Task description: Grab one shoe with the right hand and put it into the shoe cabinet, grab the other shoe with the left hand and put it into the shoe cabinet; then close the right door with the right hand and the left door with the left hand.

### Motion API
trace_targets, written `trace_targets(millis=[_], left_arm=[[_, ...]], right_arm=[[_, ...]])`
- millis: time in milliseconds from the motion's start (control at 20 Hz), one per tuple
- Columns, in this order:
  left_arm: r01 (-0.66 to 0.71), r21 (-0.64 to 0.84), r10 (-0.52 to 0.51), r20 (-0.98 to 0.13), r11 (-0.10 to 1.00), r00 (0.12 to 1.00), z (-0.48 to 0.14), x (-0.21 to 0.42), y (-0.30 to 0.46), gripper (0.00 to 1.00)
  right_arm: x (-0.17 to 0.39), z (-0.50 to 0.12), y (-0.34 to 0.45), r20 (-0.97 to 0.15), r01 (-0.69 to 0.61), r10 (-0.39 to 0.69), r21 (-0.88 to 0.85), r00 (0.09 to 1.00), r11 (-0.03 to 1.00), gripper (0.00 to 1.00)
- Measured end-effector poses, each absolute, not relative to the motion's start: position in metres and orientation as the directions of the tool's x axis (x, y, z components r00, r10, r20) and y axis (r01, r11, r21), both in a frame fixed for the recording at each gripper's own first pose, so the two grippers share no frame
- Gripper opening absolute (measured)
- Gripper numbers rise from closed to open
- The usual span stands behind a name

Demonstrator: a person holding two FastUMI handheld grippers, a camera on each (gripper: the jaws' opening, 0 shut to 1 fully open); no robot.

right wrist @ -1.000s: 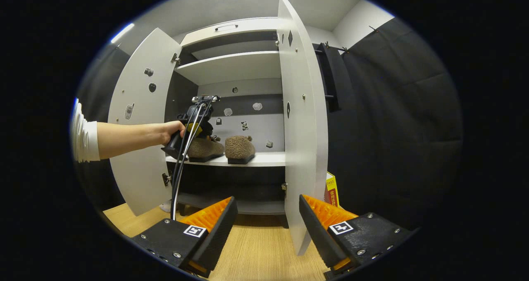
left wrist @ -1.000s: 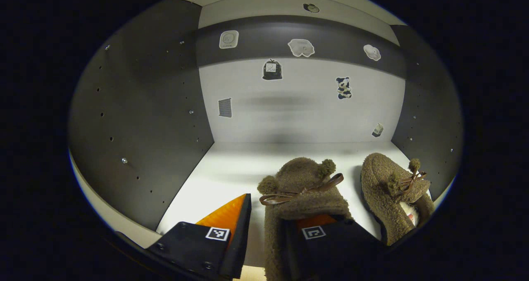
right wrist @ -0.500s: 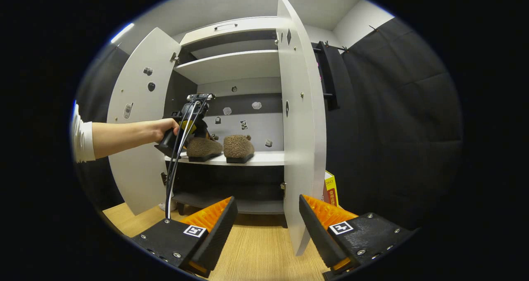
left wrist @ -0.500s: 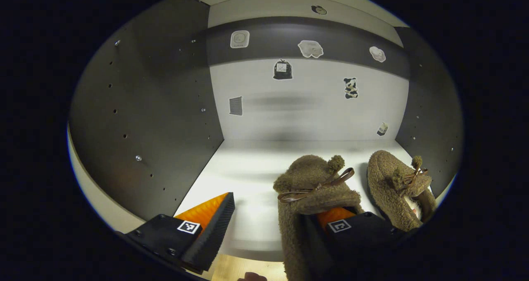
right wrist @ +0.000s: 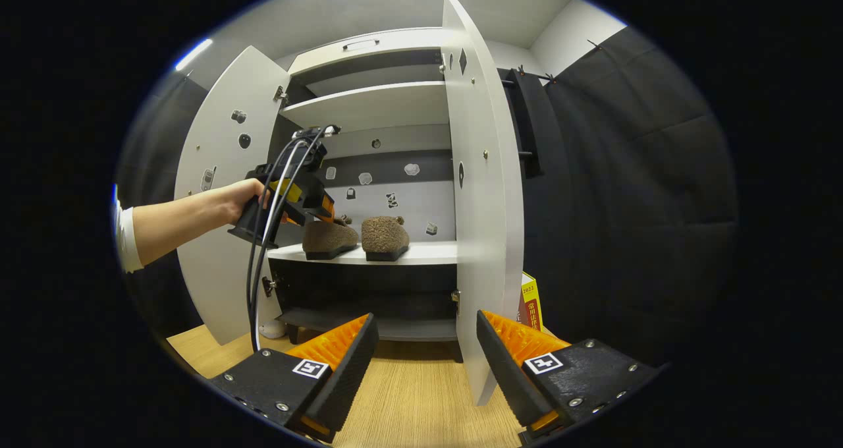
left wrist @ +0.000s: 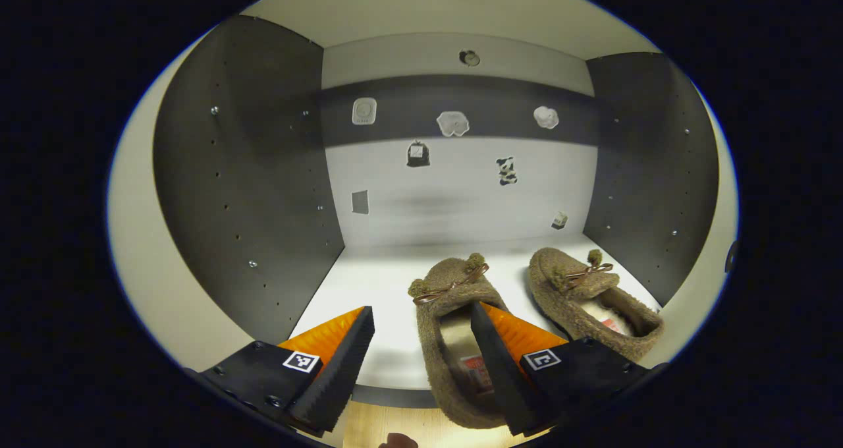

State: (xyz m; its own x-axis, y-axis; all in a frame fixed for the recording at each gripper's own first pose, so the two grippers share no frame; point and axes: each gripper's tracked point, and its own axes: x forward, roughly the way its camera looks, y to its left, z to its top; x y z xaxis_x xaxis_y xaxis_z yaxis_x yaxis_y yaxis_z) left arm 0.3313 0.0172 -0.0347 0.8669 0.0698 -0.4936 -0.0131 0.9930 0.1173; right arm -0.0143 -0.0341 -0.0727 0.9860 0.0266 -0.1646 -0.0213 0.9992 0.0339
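Both shoes sit side by side on the middle shelf (left wrist: 388,283) of the shoe cabinet (right wrist: 369,105), toes toward the back wall. In the left gripper view, the left shoe (left wrist: 454,329) lies just ahead of the left gripper (left wrist: 416,356), its heel end overhanging the shelf's front edge; the gripper's right finger stands in front of the shoe's opening, but whether it touches cannot be told. The fingers are spread wide with nothing between them. The right shoe (left wrist: 593,300) lies beyond and to the right of that finger (its bow and pompoms face the back).

In the right gripper view, the right gripper (right wrist: 425,362) hangs low over the wooden floor (right wrist: 415,402), fingers parted and empty, well back from the cabinet. The right door (right wrist: 477,191) stands open edge-on ahead, between its fingertips; the left door (right wrist: 220,237) is swung out to the left. A hand (right wrist: 240,194) holds the left gripper by the shelf, just beside the left shoe.
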Motion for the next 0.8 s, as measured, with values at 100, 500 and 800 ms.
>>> trace_targets(millis=[100,500,800], left_arm=[[0.0,0.098,0.042,-0.43,0.995,0.902,-0.01,0.315,0.008,0.96],[0.036,0.005,-0.034,-0.268,0.999,0.963,0.028,0.217,-0.011,0.96],[-0.021,0.022,0.025,-0.196,1.0,0.98,0.013,0.142,0.003,0.96]], right_arm=[[-0.014,-0.07,-0.031,-0.158,-0.029,0.035,0.037,0.987,0.999,0.92],[-0.013,-0.052,-0.023,-0.106,-0.05,0.053,0.038,0.993,0.998,0.92],[-0.016,-0.054,-0.023,-0.11,-0.051,0.056,0.054,0.992,0.997,0.92]])
